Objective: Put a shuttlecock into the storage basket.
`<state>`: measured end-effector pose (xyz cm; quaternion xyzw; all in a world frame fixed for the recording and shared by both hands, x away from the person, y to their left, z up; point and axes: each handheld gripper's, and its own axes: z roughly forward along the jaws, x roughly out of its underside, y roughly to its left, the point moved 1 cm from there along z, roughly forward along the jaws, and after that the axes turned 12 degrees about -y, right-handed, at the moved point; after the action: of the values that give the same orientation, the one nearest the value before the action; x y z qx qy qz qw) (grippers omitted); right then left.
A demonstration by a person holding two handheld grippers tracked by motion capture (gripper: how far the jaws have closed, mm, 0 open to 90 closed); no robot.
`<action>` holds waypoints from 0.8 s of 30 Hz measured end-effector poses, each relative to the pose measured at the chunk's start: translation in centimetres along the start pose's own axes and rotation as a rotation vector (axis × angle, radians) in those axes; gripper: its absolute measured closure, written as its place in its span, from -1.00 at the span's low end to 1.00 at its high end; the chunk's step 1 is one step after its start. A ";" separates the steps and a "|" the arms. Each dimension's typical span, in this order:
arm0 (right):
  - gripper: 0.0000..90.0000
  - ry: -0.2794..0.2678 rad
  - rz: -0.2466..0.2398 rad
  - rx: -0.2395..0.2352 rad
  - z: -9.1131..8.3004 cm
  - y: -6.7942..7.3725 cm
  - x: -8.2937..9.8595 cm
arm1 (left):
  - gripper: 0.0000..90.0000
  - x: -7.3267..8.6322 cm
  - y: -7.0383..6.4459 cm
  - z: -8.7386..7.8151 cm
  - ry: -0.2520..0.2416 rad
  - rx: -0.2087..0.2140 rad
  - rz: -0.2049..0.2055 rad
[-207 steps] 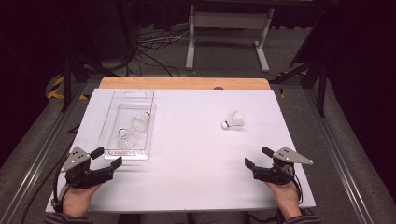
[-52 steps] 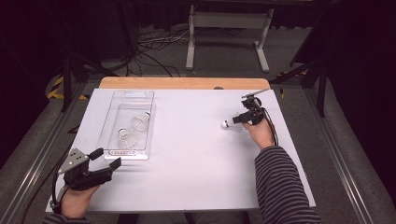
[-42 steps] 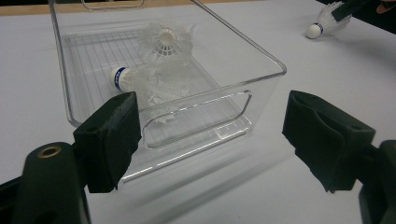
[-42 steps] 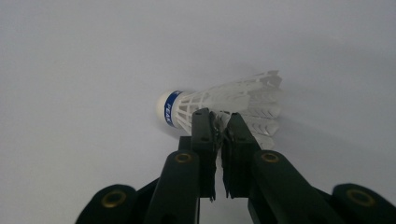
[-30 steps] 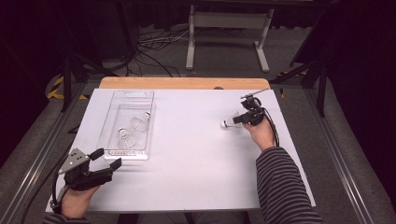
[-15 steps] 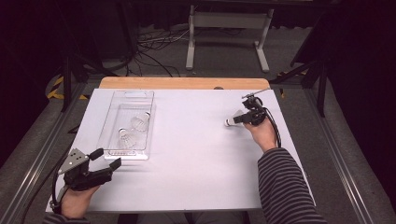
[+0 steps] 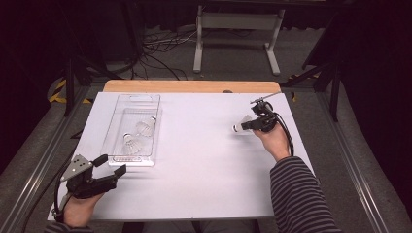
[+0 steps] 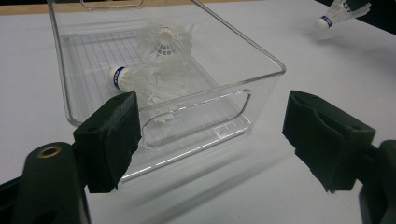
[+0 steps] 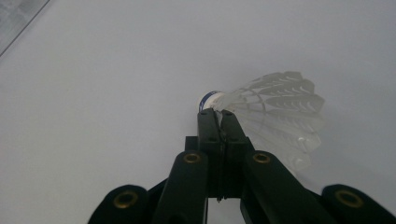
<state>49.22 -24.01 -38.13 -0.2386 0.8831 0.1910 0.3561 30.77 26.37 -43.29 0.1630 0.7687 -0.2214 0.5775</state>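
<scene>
The right gripper (image 7: 253,124) pinches a shuttlecock (image 7: 243,125) at far right, seemingly just lifted. Next comes carrying it to the tray (image 7: 156,127); the left gripper (image 7: 112,165) waits wide open nearby

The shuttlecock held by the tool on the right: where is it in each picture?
High view: shuttlecock right of centre, in the right tool.
Left gripper view: top right corner.
Right gripper view: centre, pinched at the tool's tips.
Shared landmark: the clear tray.
</scene>
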 end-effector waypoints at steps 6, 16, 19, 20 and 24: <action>1.00 0.001 -0.017 -0.020 -0.5 0.8 0.0 | -0.55 0.0 0.0 0.0 -0.004 0.000 0.001; 1.00 -0.003 -0.053 -0.057 -1.2 2.4 0.0 | -0.54 0.0 -0.2 0.0 -0.004 -0.004 0.009; 1.00 0.001 -0.062 -0.069 -1.4 2.8 0.2 | -0.54 0.0 -0.2 0.0 -0.005 -0.001 0.012; 1.00 0.001 -0.066 -0.073 -1.4 2.9 0.3 | -0.54 0.0 -0.2 0.0 -0.005 -0.001 0.013; 1.00 0.002 -0.074 -0.088 -1.6 3.3 0.6 | -0.53 -0.1 -0.3 0.0 -0.002 -0.004 0.012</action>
<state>46.18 -22.26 -36.93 -0.2866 0.8648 0.2163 0.3511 30.67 26.11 -43.19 0.1660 0.7675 -0.2167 0.5801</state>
